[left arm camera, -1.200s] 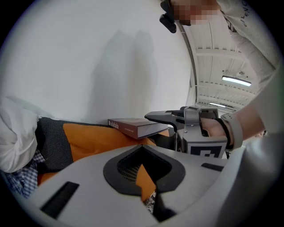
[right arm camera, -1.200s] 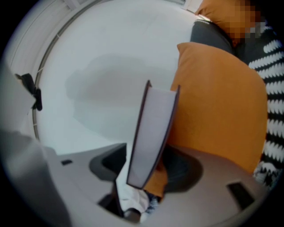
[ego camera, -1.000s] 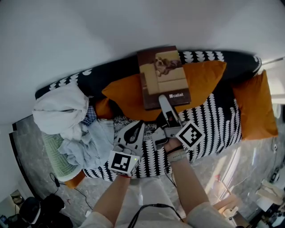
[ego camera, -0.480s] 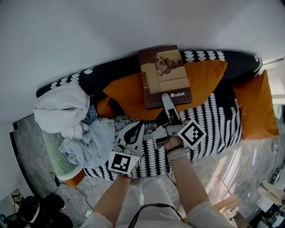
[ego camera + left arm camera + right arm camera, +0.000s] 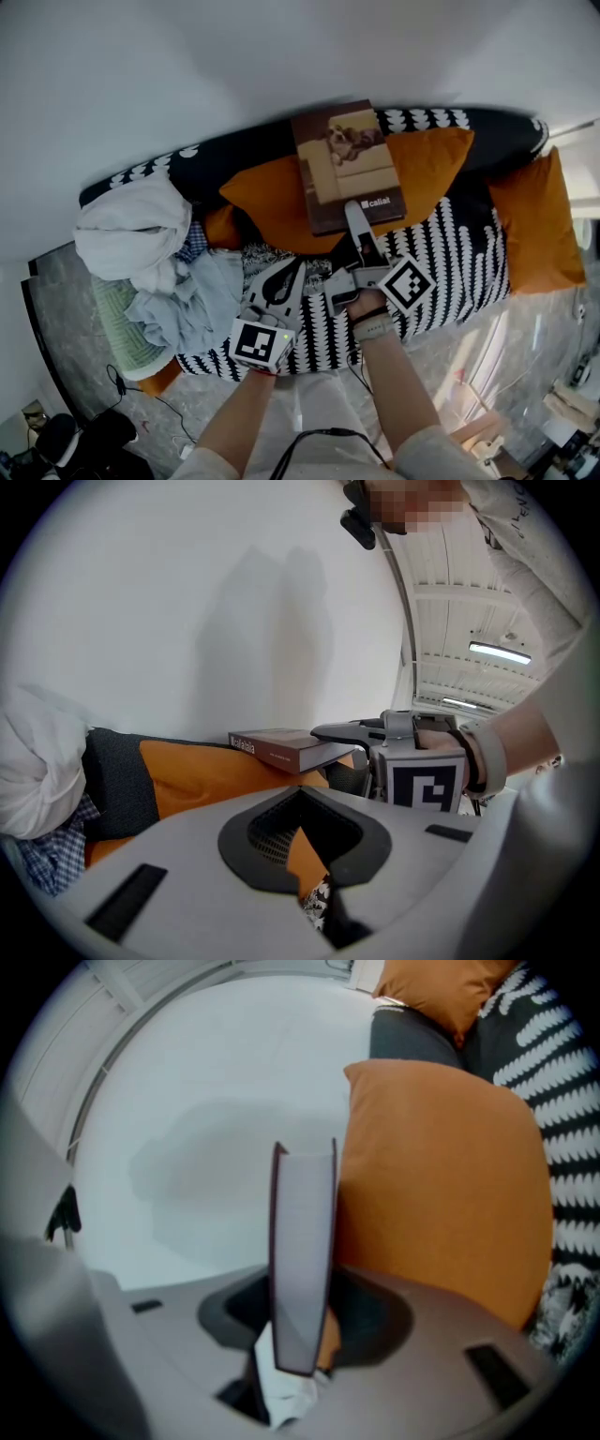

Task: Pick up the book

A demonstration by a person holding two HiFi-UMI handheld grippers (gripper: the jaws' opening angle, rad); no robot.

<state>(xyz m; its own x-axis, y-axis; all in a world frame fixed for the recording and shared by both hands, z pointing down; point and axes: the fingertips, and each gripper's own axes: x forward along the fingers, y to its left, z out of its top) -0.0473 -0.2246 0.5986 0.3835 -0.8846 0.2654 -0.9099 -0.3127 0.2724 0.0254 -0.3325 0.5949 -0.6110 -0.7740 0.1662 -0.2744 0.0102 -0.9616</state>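
A white wall [image 5: 234, 66] fills the upper half of the head view. Below it a sofa [image 5: 450, 272] with a black-and-white patterned cover runs from 9 o'clock to 3 o'clock, and grey stone floor [image 5: 534, 347] shows at 4 o'clock. A wide orange cushion [image 5: 431, 169] lies across the middle of the sofa, and a second orange cushion [image 5: 539, 225] stands at the 3 o'clock end. At the 9 o'clock end sits a heap of white cloth [image 5: 131, 230] with a pale blue garment [image 5: 192, 300] just beside it, towards 5 o'clock.

The book [image 5: 349, 164], brown with a picture of a dog on a couch on its cover, lies on the wide orange cushion at 12 o'clock from the person's hands, its far end against the sofa back.

The right hand-held gripper [image 5: 352, 208] reaches to the book's near edge. Its own view shows the book's page edge standing between the jaws. They have just been closing and now clamp it, one jaw over the cover and one under it. The left gripper view shows the upper jaw lying flat on the cover.

The left hand-held gripper [image 5: 298, 265] sits at 8 o'clock from the right one, over the patterned cover. It is well short of the book, with its jaws together at the tips and nothing between them.
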